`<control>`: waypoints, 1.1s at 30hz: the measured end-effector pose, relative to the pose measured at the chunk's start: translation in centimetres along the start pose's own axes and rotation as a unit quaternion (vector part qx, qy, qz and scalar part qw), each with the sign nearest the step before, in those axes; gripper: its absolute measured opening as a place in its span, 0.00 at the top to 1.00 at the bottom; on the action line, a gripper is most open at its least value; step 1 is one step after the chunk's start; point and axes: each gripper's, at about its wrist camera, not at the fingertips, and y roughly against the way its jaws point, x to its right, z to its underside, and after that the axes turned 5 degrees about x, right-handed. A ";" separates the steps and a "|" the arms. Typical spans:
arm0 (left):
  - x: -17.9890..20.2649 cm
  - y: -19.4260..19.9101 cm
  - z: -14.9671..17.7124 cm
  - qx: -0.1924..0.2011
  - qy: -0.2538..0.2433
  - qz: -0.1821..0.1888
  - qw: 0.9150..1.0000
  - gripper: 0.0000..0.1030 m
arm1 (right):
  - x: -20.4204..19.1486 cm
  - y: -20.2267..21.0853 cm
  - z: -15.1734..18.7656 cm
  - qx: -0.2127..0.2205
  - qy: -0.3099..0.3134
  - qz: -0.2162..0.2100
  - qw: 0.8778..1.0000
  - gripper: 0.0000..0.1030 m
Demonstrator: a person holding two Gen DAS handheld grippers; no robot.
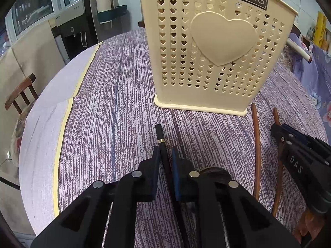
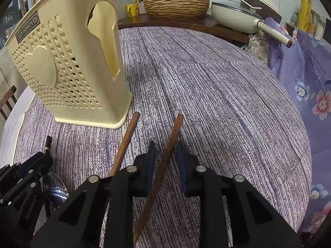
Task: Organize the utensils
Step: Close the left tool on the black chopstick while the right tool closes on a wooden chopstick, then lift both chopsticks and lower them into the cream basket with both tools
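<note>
Where the round table (image 2: 227,95) is covered by a cloth of fine purple-and-white streaks, a cream plastic holder (image 1: 217,47) stands upright, its walls punched with rows of small hearts around one large raised heart. Three slim sticks lie in front of it: one black chopstick (image 1: 160,138) with a thin gold band, and two round brown wooden chopsticks, the first (image 2: 124,144) just beside the holder's corner, the second (image 2: 171,142) near it and roughly parallel. A single shiny metal spoon (image 2: 54,190) lies between the two tools. The left tool (image 1: 165,155) has its blue pads pressed together, pinching the black chopstick low on the cloth. The right tool (image 2: 165,150) is nearly closed around the second brown chopstick; whether its pads press it I cannot tell. To the right the cloth runs bare to the table's curved edge; to the left a pale strip borders it.
</note>
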 end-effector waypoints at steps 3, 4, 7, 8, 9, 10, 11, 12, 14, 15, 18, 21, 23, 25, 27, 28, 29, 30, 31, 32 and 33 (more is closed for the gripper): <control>0.1 0.0 -0.1 -0.002 -0.002 0.000 1.000 0.90 | -0.1 -0.3 -0.4 -0.002 -0.001 0.000 1.000 0.88; 0.1 -0.1 -0.2 -0.002 -0.004 0.000 1.000 0.90 | -0.1 -0.3 -0.5 -0.003 -0.002 -0.001 1.000 0.88; 0.3 0.0 -0.1 -0.002 -0.007 0.002 1.000 0.90 | -0.1 -0.3 -0.5 -0.002 -0.003 -0.004 1.000 0.89; 0.2 -0.2 -0.3 -0.002 -0.007 0.003 1.000 0.90 | 0.0 -0.3 -0.6 -0.002 -0.004 -0.005 1.000 0.89; 0.1 -0.2 -0.3 -0.002 -0.007 0.004 1.000 0.90 | 0.0 -0.3 -0.5 -0.003 -0.006 -0.007 1.000 0.89; 0.1 -0.2 -0.3 -0.003 -0.007 0.004 1.000 0.91 | 0.0 -0.2 -0.5 -0.004 -0.010 -0.009 1.000 0.90; 0.2 -0.2 -0.3 -0.003 -0.008 0.005 1.000 0.91 | 0.2 -0.2 -0.6 -0.006 -0.015 -0.016 1.000 0.90; 0.3 -0.1 -0.2 -0.003 -0.008 0.006 1.000 0.91 | 0.2 -0.2 -0.5 -0.007 -0.019 -0.020 1.000 0.91; 0.0 -0.2 -0.3 -0.004 -0.005 0.011 1.000 0.91 | 0.3 -0.2 -0.5 -0.008 -0.023 -0.026 0.999 0.91; -0.2 -0.2 -0.3 -0.005 -0.004 0.014 1.000 0.92 | 0.4 -0.1 -0.5 -0.007 -0.023 -0.028 0.999 0.91; -0.7 -0.2 -0.3 -0.009 0.006 0.026 1.000 0.92 | 0.4 0.0 -0.3 -0.011 -0.029 -0.038 0.999 0.92; -1.0 -0.3 -0.5 -0.014 0.015 0.035 0.999 0.92 | 0.4 0.1 -0.4 -0.014 -0.029 -0.047 0.998 0.92; -1.2 -0.4 -0.6 -0.015 0.019 0.039 0.999 0.92 | 0.6 0.2 -0.3 -0.014 -0.033 -0.055 0.998 0.92; -1.4 -0.4 -0.6 -0.013 0.021 0.042 0.999 0.92 | 0.9 0.3 -0.2 -0.016 -0.043 -0.071 0.996 0.92; -1.6 -0.5 -0.7 -0.011 0.027 0.046 0.999 0.92 | 1.2 0.4 -0.1 -0.016 -0.054 -0.094 0.994 0.93; -1.8 -0.5 -0.7 -0.009 0.032 0.051 0.998 0.92 | 1.2 0.5 0.0 -0.013 -0.054 -0.097 0.994 0.93; -2.0 -0.5 -0.7 -0.006 0.038 0.057 0.998 0.92 | 1.3 0.7 0.1 -0.009 -0.053 -0.099 0.994 0.93; -2.2 -0.5 -0.8 -0.004 0.041 0.062 0.997 0.92 | 1.5 0.9 0.2 -0.006 -0.054 -0.105 0.993 0.93; -2.2 -0.3 -0.7 -0.001 0.043 0.064 0.997 0.92 | 1.6 1.2 0.3 -0.003 -0.057 -0.115 0.992 0.93; -2.3 -0.1 -0.7 0.003 0.044 0.066 0.997 0.92 | 2.0 1.4 0.3 0.001 -0.060 -0.124 0.990 0.93; -2.5 0.2 -0.7 0.008 0.047 0.071 0.996 0.92 | 2.1 1.7 0.3 0.006 -0.061 -0.131 0.989 0.93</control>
